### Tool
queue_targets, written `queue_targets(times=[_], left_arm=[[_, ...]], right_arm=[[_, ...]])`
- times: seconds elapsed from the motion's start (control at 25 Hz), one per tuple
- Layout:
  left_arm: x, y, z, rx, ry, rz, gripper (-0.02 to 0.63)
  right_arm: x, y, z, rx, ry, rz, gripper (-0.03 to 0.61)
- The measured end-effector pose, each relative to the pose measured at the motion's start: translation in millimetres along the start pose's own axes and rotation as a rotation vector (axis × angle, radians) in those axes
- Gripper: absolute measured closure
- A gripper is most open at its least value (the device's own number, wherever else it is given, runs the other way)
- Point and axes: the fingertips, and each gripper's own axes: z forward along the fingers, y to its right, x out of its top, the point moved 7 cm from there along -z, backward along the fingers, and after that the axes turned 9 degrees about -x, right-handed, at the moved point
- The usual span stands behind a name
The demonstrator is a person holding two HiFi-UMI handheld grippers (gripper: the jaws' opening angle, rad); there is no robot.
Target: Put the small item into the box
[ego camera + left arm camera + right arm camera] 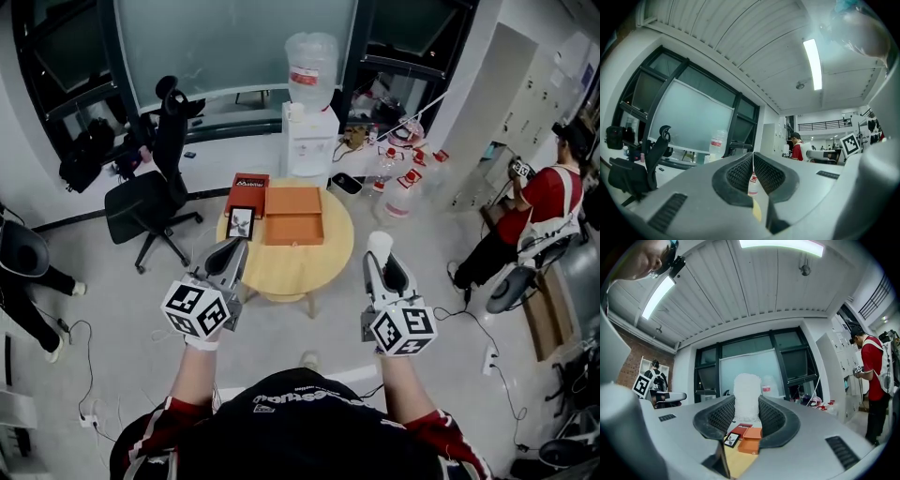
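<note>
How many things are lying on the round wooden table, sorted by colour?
Orange: 2, far box half and near box half
Red: 1, flat red box
Black: 1, black-framed picture
Total: 4

Pale floor point(112, 300); round wooden table point(291, 267); black office chair point(150, 192); water dispenser point(310, 141); frosted window point(234, 42); ceiling strip light point(813, 63).
</note>
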Motion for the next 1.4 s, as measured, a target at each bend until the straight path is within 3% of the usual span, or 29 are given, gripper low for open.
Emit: queue_targets(times=[0.76,1.4], left_arm=[[-4.8,-24.4,110.6,0.036,-0.002,0.025,0.591],[-8.6,-15.9,162.9,0.064,-0.029,0.045,0.591]], right_arm=[[0.8,62.9,110.0,0.102,-0.027,0.002,0.405],[-0.4,108.8,144.8,0.150,-0.030,0.051,0.405]])
